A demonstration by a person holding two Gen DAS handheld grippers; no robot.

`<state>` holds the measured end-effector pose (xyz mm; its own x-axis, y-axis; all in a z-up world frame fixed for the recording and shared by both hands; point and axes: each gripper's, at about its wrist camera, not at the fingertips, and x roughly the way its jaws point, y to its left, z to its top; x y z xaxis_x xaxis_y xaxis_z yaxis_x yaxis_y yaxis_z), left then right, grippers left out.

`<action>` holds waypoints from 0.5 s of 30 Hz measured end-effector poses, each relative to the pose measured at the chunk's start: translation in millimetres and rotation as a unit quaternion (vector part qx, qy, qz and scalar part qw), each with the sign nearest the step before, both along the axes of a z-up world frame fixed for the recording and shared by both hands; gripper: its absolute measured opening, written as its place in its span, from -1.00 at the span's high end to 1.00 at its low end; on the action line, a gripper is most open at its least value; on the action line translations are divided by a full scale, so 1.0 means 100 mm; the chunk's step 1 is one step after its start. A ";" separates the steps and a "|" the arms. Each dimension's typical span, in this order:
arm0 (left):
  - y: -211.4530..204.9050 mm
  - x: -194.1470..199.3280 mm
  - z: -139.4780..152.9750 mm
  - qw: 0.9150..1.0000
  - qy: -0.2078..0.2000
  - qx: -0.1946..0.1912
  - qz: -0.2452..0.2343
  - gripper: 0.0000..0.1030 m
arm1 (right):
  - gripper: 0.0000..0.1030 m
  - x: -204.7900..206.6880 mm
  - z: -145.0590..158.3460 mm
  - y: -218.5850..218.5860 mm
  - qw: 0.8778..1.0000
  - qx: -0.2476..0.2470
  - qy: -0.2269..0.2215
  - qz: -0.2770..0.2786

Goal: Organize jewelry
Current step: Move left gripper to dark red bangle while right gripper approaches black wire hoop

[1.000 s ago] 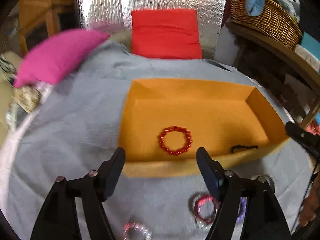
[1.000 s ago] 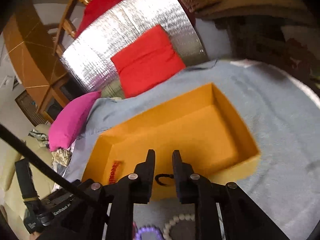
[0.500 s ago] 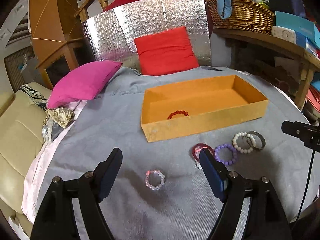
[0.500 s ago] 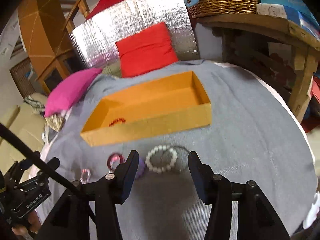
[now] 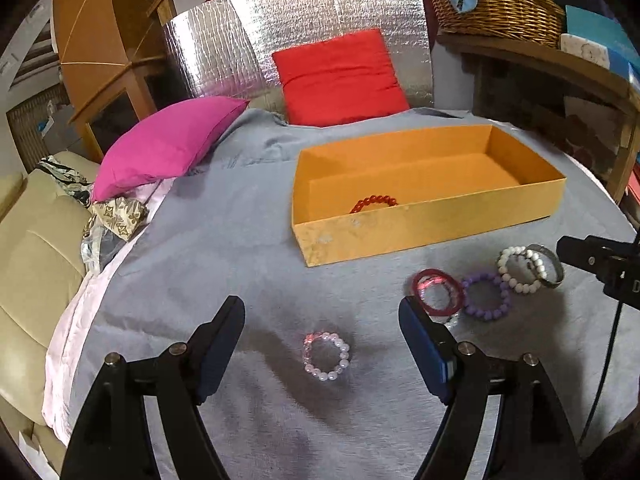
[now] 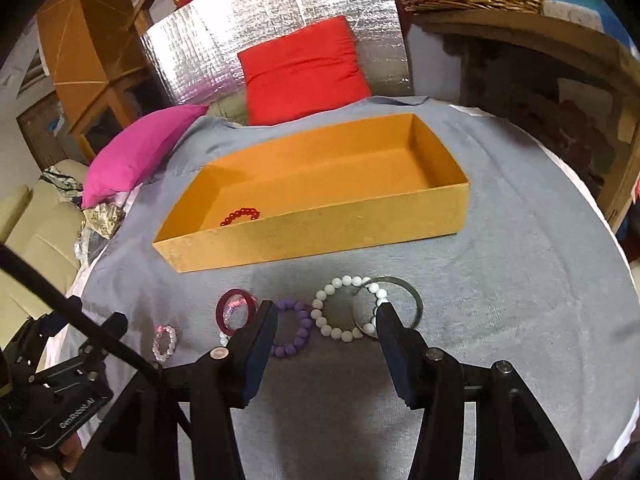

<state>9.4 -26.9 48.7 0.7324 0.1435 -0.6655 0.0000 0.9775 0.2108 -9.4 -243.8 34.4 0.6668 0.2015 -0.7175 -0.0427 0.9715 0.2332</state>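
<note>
A grey blanket [image 5: 224, 248] covers the surface. Toward its far edge stands an orange box [image 6: 320, 232], open-topped, with a red bead bracelet [image 5: 374, 203] inside by the near wall. On the blanket before the box lies a row: silver bangle [image 6: 414, 300] overlapped by a white bead bracelet [image 6: 340, 307], then a purple bead bracelet [image 5: 486, 297], then a red bangle [image 5: 436, 291]. A pink bead bracelet [image 5: 327, 356] lies apart, nearer me. My left tongs [image 5: 322, 340] gape wide above it, holding nothing; my right tongs [image 6: 326, 338] gape wide over the white bracelet, likewise bare.
</note>
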 end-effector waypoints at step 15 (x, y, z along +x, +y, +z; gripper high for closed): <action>0.10 0.12 -0.12 1.000 0.016 -0.001 0.015 -0.55 | -0.07 0.05 -0.05 0.07 1.000 -0.010 0.004 0.003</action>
